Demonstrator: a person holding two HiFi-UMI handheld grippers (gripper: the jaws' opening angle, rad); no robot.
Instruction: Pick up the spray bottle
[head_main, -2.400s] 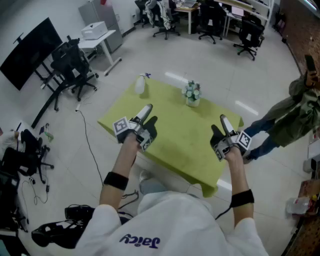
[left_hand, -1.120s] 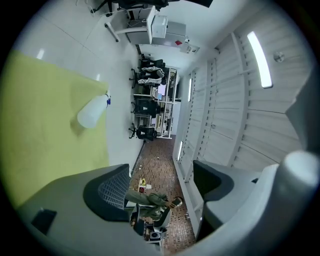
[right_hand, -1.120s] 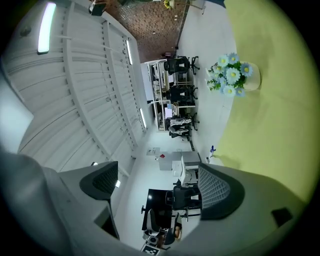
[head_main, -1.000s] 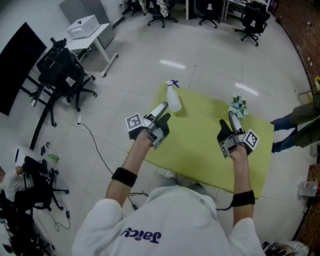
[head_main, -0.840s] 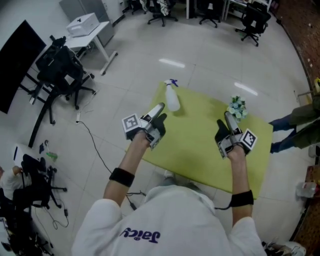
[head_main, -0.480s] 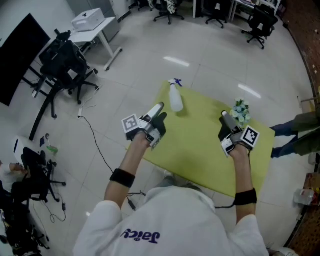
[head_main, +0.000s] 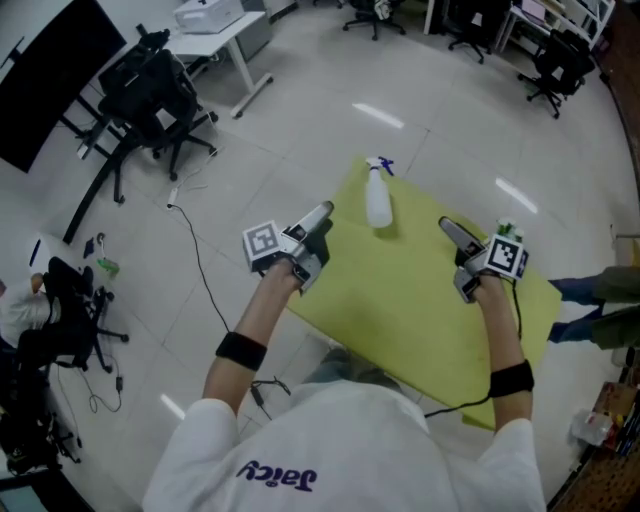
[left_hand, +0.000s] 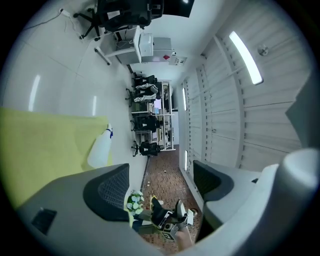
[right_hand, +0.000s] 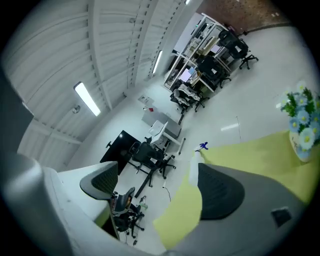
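Note:
The spray bottle, white with a blue nozzle, stands near the far corner of the yellow-green table. My left gripper hovers at the table's left edge, open and empty, a short way to the left of the bottle. In the left gripper view the bottle sits ahead and left of the open left gripper. My right gripper is open over the table's right part. Its own view shows the bottle partly behind one pad of the right gripper.
A small pot of pale flowers stands at the table's right side, mostly hidden by the right gripper's marker cube in the head view. Office chairs, a white desk and a floor cable lie to the left. A person's legs are at right.
The head view has swung, so the table sits further right. My right gripper now covers the flowers. The bottle has not moved and both grippers stay open.

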